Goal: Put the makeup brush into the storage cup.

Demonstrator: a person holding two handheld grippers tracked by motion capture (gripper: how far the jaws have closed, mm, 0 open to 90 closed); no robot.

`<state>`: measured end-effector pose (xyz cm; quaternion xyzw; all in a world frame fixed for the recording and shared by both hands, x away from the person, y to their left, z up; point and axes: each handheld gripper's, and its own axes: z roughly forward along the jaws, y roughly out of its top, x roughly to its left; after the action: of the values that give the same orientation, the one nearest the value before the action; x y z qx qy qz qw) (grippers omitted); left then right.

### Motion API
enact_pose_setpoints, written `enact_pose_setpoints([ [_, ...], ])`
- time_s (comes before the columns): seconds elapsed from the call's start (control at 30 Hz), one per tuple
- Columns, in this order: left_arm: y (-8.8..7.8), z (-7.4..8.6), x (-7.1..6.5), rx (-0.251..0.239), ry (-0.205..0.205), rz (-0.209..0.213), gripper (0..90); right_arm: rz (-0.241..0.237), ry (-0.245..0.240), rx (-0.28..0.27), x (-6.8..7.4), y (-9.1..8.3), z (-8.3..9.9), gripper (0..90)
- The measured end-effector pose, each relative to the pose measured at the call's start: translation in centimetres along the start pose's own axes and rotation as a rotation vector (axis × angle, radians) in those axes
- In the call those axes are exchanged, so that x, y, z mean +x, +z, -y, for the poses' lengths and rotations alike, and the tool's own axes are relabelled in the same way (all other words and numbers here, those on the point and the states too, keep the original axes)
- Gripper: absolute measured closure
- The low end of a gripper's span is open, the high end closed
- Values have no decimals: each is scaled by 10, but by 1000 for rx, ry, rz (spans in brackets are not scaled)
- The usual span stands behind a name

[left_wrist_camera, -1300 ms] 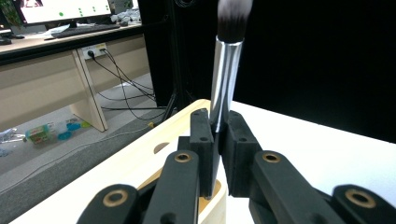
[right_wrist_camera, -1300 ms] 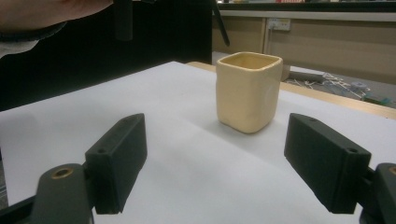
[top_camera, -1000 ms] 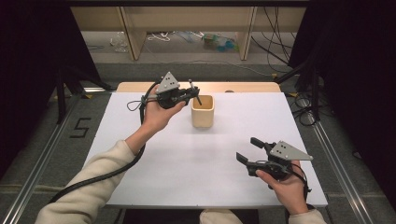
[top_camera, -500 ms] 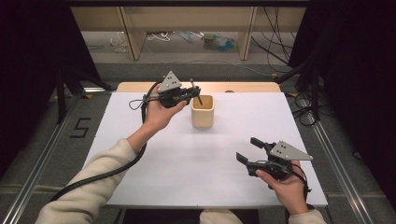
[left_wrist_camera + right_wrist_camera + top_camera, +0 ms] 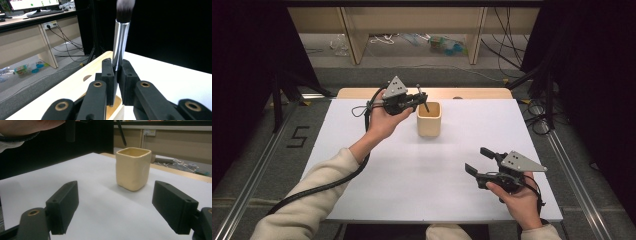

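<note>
From the high view, the left gripper (image 5: 421,98) is clenched on a slim makeup brush with a silver ferrule and dark bristles (image 5: 424,102), its lower end tilted over the mouth of a cream square ceramic cup (image 5: 429,120) standing on the white surface (image 5: 377,180). The right gripper (image 5: 479,161) rests well apart, near the front edge, jaws spread wide and holding nothing.

In the left gripper view, the pads clamp the brush (image 5: 120,41) upright, bristles up, the cup rim (image 5: 117,110) just below.

In the right gripper view, the cup (image 5: 133,168) stands beyond the parted jaws; what it contains cannot be told.
</note>
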<state>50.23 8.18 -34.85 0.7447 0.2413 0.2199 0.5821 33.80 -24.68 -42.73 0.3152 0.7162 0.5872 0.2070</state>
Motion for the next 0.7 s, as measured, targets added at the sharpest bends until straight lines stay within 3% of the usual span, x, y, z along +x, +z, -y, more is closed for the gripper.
enact_pose_setpoints([
  [0.7, 7, -1, 1, 5, 4, -5, 835, 0, 3, 0, 0, 0, 0, 226],
])
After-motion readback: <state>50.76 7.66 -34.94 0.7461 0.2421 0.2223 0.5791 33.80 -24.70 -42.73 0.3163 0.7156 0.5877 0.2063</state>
